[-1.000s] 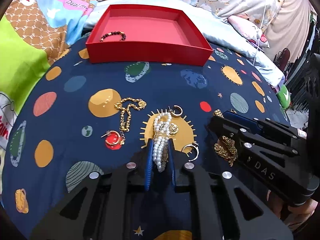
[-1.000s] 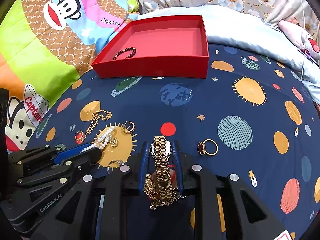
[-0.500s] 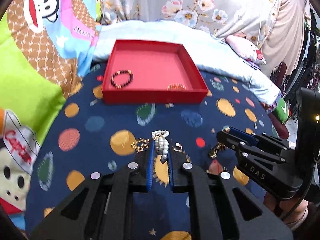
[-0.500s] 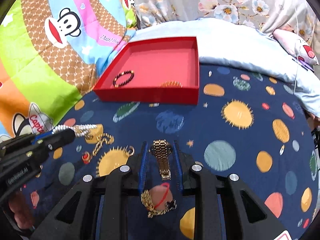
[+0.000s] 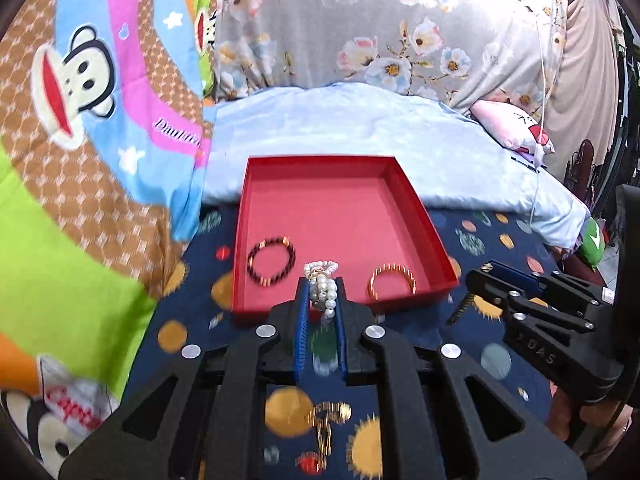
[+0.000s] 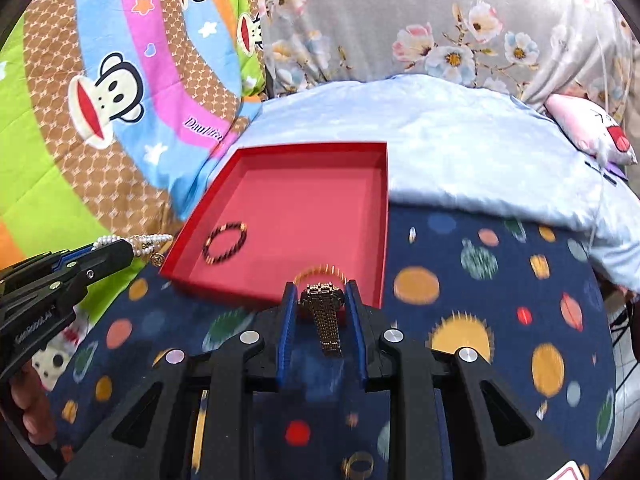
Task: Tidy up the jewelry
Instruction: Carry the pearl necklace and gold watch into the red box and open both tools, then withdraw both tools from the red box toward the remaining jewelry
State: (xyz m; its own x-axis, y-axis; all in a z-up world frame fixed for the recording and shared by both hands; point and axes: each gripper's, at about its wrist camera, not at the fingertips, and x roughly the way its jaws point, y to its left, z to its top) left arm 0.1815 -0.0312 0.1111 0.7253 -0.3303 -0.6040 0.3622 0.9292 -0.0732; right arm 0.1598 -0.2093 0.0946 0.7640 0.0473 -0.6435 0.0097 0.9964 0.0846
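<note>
- The bed with the navy planet-print cover [image 5: 472,344] is carrying the work; loose gold pieces [image 5: 326,420] are lying on it beneath the claws.
- The red tray [image 5: 404,184] is sitting at the far edge of that cover, holding a dark bead bracelet [image 5: 271,261] and a gold bangle [image 5: 391,283], well apart.
- The left claw [image 5: 320,292] is clamping a pearl bracelet [image 5: 322,284] above the tray's near wall.
- The right claw [image 6: 322,300] is clamping a gold watch [image 6: 326,312], its band dangling.
- Advice: carry each piece clear over the wall before releasing, into bare tray floor, avoiding tangles.
</note>
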